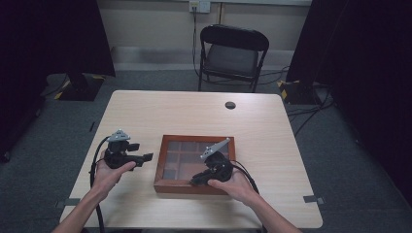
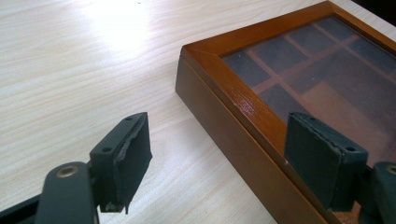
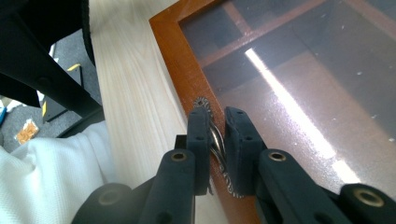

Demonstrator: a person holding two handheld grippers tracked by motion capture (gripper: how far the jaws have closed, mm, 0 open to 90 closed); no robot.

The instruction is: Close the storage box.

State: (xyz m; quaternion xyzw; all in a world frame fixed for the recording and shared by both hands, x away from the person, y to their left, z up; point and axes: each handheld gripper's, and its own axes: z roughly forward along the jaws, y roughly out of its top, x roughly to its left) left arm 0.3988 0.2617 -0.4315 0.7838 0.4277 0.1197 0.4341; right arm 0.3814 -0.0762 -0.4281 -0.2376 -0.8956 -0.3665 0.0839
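- We see a wooden box (image 1: 194,187) with a glass lid lying shut on the table (image 1: 184,114), toward its near edge; through the pane the dividers of its compartments show.
- Taking the box as the dial's centre in the high view, our left gripper (image 1: 145,158) sits at about nine o'clock, just beside the box and apart from it, pointing toward it.
- In the left gripper view its jaws stand apart with nothing between them; one pad (image 2: 133,156) hangs over bare table, the other over the box's wooden frame (image 2: 243,100), whose near corner lies at twelve o'clock from the gap.
- Our right gripper (image 1: 196,181) rests at the box's near rim, about six o'clock on that dial, the hand (image 1: 233,187) behind it.
- In the right gripper view its jaws are pinched tight around the small metal handle (image 3: 216,140) fixed to the lid's frame; the handle's ornate end shows at twelve o'clock, just past the fingertips.
- A white sleeve (image 3: 51,177) lies at eight o'clock in that view.
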